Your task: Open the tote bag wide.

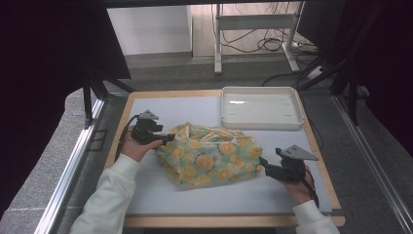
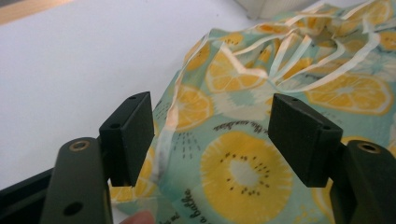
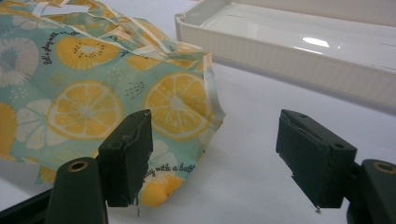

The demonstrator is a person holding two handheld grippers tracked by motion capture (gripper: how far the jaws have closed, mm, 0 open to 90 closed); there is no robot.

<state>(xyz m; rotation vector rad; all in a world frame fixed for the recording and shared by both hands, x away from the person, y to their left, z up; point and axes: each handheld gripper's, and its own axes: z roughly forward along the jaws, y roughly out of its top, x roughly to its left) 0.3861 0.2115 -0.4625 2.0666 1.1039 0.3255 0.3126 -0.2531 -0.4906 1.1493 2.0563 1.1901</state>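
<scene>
A teal cloth bag (image 1: 209,156) printed with yellow citrus slices lies crumpled in the middle of the white mat (image 1: 219,197). My left gripper (image 1: 167,138) is at the bag's left end. In the left gripper view it (image 2: 212,137) stands open, and a fold of the bag (image 2: 327,88) lies between the jaws with neither pad pressing on it. My right gripper (image 1: 263,164) sits just off the bag's right corner. In the right gripper view it (image 3: 215,154) is open, with the bag's corner (image 3: 84,107) behind the left jaw and bare mat between the jaws.
A shallow white tray (image 1: 263,123) stands at the back right of the mat, and its near wall (image 3: 303,70) appears beyond the right gripper. The wooden table edge (image 1: 209,220) frames the mat. Desk legs and cables are on the floor behind.
</scene>
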